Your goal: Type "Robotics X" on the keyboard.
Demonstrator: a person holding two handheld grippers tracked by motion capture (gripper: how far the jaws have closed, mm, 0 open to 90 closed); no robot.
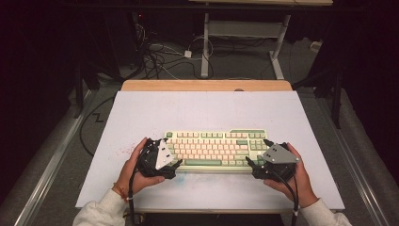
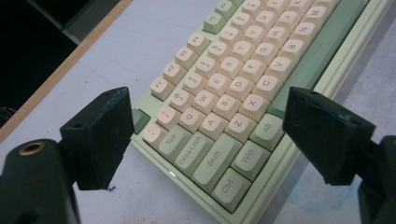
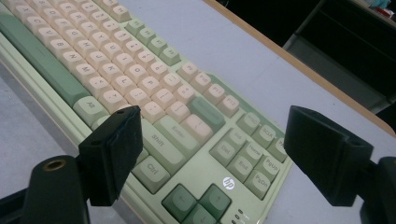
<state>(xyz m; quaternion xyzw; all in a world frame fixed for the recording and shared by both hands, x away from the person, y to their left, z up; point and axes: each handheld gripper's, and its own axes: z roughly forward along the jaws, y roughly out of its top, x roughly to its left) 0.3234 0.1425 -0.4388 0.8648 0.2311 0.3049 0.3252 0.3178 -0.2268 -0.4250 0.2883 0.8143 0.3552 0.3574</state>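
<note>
A pale green keyboard (image 1: 214, 149) with cream and green keys lies flat near the front of the white tabletop (image 1: 202, 108). My left gripper (image 1: 171, 153) is at the keyboard's left end, open, with its jaws on either side of the lower left corner of the keyboard (image 2: 243, 60) around Ctrl and Shift. The left gripper (image 2: 212, 135) holds nothing. At the right end my right gripper (image 1: 258, 152) is also open. Its jaws straddle the keyboard (image 3: 116, 60) near the arrow keys and the right Shift. The right gripper (image 3: 219, 154) is empty too.
The white top rests on a wooden table whose far edge (image 1: 207, 85) shows. Behind it are floor cables (image 1: 155, 56) and the white legs of another desk (image 1: 205, 47). Metal rails (image 1: 51, 160) run along both sides. Bare tabletop stretches behind the keyboard.
</note>
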